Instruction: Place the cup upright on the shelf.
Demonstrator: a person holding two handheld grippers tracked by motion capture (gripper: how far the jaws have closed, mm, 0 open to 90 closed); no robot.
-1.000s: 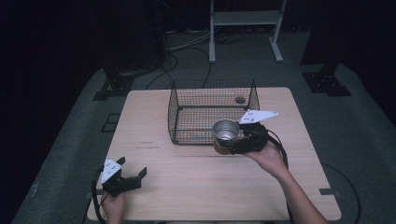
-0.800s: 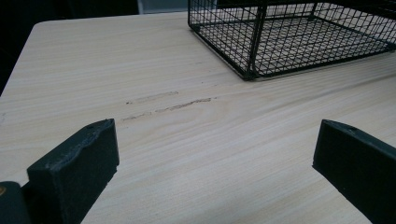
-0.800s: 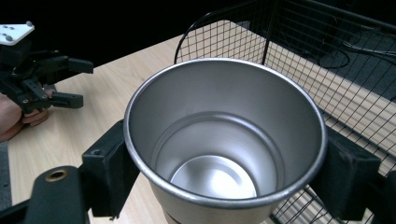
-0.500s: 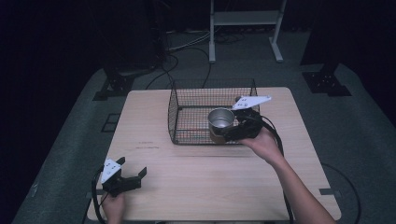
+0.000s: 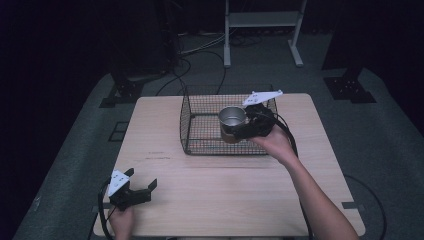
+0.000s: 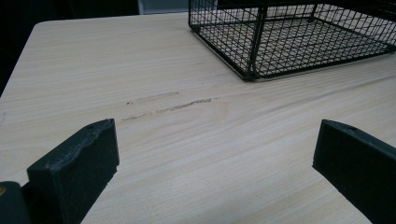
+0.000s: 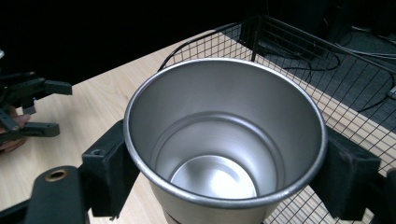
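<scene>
Over basket (image 5: 200, 125), toward 1 o'clock: right gripper (image 5: 239, 127) clamps cup (image 5: 232, 120), now moved from front wall to above interior. Drop-in looks near. Left gripper (image 5: 141, 191) idle at 7 o'clock, jaws wide, empty.

I can read no lettering, label, brand or number anywhere: not on my metal cup (image 7: 224, 140), the wire basket (image 5: 200, 125) or the table (image 5: 225, 185).

Black two-jaw gripper (image 5: 234, 131), white three-cornered plate, black cable
</scene>
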